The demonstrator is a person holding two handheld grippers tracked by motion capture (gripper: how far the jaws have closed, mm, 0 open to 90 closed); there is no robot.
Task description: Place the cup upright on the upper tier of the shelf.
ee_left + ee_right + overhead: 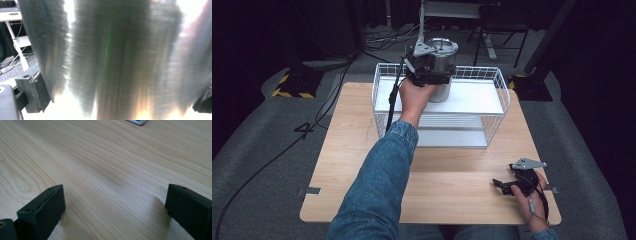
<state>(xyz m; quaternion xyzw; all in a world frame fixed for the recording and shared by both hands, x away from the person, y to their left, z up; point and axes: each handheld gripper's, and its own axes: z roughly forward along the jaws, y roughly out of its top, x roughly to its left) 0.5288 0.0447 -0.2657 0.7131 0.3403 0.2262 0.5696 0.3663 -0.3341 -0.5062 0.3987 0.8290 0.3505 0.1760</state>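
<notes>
1. Left gripper (428, 67) has its jaws closed against the sides of the upright steel pot (442, 70), held at the top shelf of the wire rack (492, 111), axis vertical.
2. Right gripper (512, 184) rests wide open and empty on the table (357, 165), well apart.
</notes>
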